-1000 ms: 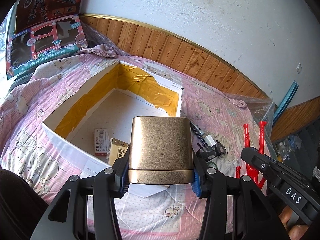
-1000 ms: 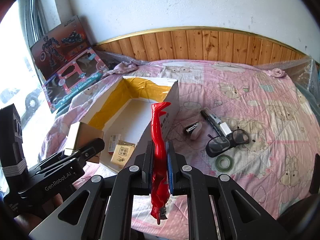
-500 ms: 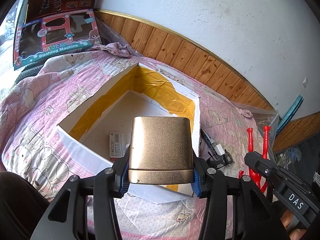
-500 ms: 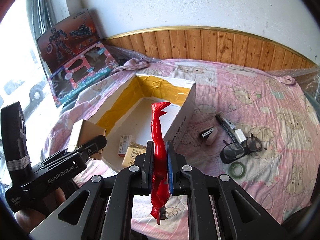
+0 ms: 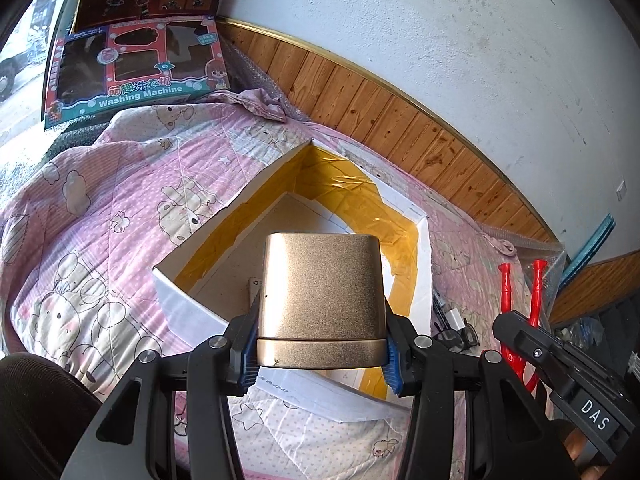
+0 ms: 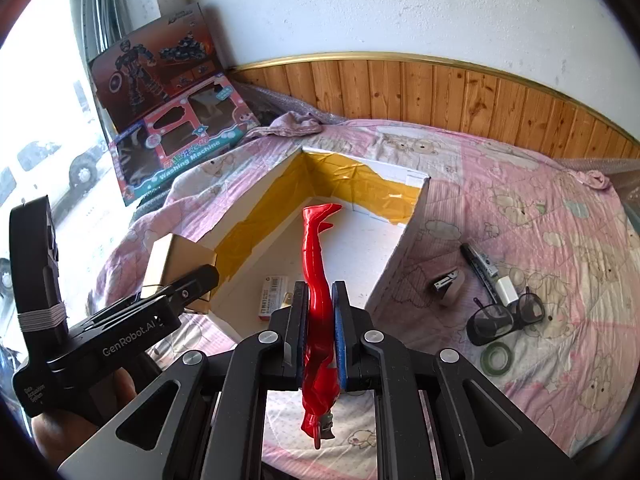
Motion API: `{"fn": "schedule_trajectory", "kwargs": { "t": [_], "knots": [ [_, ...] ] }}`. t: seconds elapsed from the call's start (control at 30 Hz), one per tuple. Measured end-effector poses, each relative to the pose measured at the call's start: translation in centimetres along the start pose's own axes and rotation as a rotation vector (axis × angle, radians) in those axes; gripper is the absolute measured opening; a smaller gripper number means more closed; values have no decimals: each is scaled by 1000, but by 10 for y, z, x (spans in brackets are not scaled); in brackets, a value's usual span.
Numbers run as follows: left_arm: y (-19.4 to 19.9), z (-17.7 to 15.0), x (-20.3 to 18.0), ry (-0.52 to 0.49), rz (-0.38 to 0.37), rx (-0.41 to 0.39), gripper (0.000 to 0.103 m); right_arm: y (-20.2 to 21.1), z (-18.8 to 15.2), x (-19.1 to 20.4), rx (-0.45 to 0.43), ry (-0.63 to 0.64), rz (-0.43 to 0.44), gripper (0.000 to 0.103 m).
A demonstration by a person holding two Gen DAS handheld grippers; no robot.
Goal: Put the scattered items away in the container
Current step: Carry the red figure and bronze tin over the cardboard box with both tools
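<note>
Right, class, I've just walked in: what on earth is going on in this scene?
A person is tidying a pink quilted bed. The left gripper clamps a gold metallic box and the right gripper grips red plastic pliers, both near the white carton with yellow-taped walls. Black glasses lie outside.

Bed (image 6: pixel 520 184) under pink cartoon quilt; open white box (image 6: pixel 404 248) near its middle; beside it stapler (image 6: pixel 448 282), marker (image 6: pixel 478 266), glasses (image 6: pixel 504 318), tape roll (image 6: pixel 497 357).
</note>
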State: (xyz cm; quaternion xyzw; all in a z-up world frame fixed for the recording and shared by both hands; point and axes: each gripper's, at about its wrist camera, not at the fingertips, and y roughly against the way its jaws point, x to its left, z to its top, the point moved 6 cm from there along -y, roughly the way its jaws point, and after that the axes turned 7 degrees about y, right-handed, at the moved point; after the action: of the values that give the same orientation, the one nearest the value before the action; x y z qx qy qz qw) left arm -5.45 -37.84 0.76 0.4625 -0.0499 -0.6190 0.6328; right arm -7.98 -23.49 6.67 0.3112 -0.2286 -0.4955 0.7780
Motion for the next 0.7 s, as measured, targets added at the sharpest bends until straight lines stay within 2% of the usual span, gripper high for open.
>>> {"fn": "schedule_trajectory", "kwargs": {
  "t": [0.43,0.7],
  "knots": [
    [-5,31,22,37,9,-24,49,-33,18,24,32,62,30,12],
    [-20,50,29,65,-1,-5,49,-60,30,27,81,61,58,12]
  ]
}}
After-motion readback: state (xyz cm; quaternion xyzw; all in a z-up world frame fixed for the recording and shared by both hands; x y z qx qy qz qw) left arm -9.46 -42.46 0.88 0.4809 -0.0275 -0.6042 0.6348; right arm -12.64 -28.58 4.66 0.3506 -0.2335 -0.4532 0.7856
